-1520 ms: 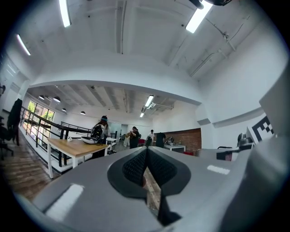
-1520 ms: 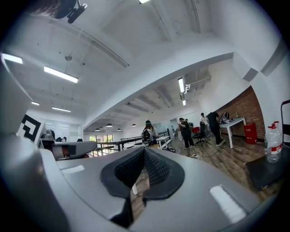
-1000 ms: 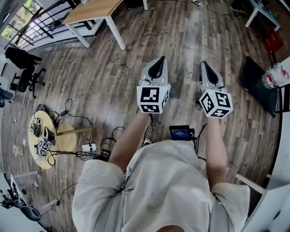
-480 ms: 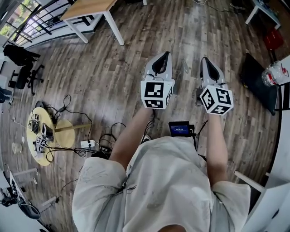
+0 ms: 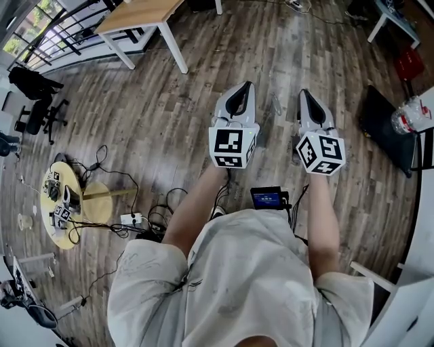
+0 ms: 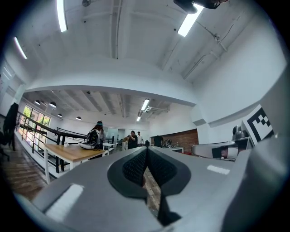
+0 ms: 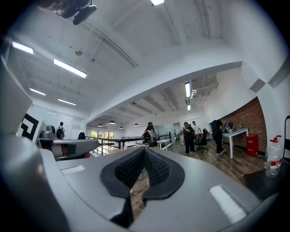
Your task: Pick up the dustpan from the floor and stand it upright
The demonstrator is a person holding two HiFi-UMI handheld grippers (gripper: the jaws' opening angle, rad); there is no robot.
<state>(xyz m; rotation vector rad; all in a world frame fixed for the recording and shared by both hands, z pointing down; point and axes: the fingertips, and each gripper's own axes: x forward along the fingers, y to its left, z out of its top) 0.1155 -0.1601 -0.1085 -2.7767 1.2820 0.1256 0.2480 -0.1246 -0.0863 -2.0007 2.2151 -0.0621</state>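
Observation:
No dustpan is clearly in view. A flat black thing (image 5: 386, 125) lies on the wood floor at the far right, and I cannot tell whether it is the dustpan. It also shows as a dark shape (image 7: 267, 183) at the right gripper view's lower right edge. My left gripper (image 5: 239, 93) and right gripper (image 5: 306, 96) are held side by side in front of the person, pointing level across the room. In the left gripper view, the left gripper (image 6: 146, 149) has its jaws meeting with nothing between them. The right gripper (image 7: 144, 150) is shut and empty too.
A wooden table (image 5: 146, 15) stands at the back left. A round yellow stool (image 5: 64, 207) with devices and trailing cables sits at the left. A water bottle (image 5: 409, 114) stands on a white surface at the right, and a red bin (image 5: 409, 62) stands behind it. Several people (image 7: 188, 136) stand far off.
Nothing has visibly changed. Both grippers stay shut side by side, and only the head view sways slightly.

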